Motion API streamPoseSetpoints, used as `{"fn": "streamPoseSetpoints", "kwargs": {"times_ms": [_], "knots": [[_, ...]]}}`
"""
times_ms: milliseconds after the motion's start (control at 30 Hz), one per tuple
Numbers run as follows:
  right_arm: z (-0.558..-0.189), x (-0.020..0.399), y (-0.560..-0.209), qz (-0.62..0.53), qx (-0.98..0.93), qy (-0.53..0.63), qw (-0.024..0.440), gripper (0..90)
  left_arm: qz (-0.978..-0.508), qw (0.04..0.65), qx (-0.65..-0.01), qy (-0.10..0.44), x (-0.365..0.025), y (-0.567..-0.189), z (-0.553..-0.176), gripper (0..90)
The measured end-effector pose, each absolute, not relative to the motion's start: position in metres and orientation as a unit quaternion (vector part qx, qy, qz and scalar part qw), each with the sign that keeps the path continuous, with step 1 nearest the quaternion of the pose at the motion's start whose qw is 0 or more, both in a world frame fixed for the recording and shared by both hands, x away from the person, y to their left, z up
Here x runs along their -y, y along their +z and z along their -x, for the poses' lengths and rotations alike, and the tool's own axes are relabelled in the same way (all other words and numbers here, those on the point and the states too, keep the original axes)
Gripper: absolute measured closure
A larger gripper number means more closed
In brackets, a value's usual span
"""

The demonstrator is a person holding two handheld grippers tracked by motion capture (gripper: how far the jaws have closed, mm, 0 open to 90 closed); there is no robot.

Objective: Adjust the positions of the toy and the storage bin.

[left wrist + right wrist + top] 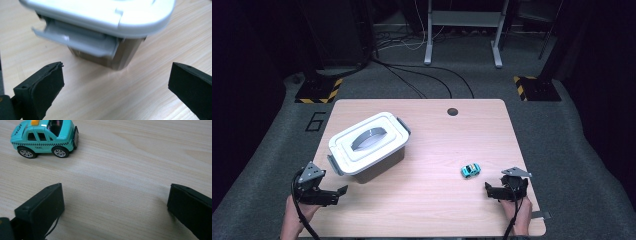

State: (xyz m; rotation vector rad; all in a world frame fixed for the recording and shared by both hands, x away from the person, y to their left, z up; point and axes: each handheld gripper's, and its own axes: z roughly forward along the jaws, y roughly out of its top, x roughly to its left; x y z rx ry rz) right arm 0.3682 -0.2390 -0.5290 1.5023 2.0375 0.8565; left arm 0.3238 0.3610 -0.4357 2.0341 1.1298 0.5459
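- Table (437, 150): light wood top, with a small dark round hole (452, 111) near its far edge.
- Storage box (368, 143): white lid with a grey carry handle on top and grey latches at both ends; sits on the left half of the table, turned at an angle to the table's edges. Lid is on.
- Toy taxi (470, 170): teal with a checkered side stripe and a yellow roof sign; stands on its wheels, to the right of the box and well apart from it.
- Left tool (343, 191): held low over the table, just in front of the box's near-left corner, not touching it. Jaws spread wide, nothing between them. In the left gripper view the box (100, 27) fills the upper part, its grey end latch (77, 41) hanging out from under the lid.
- Right tool (487, 188): to the right of the box, beyond the taxi, near the table's front right corner. Jaws wide apart, only bare wood between them. In the right gripper view the taxi (45, 137) sits ahead and to the left of the jaws, untouched.
- A hand (299, 212) grips each tool from the near edge.
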Motion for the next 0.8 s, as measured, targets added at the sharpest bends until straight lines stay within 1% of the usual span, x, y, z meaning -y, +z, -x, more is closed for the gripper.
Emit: {"fn": "streamPoseSetpoints", "kwargs": {"times_ms": [300,433,800], "knots": [[-0.368,0.239,-0.529,-0.546,-0.742,0.312,0.232,0.2,-0.803,0.371,-0.407,0.229,-0.347,-0.406,-0.337,0.0],[-0.368,0.239,-0.529,-0.547,-0.741,0.312,0.232,0.2,-0.807,0.374,-0.393,0.233,-0.337,-0.395,-0.351,0.0],[-0.368,0.239,-0.529,-0.547,-0.741,0.312,0.232,0.2,-0.827,0.358,-0.376,0.218,-0.320,-0.384,-0.384,0.0]]}}
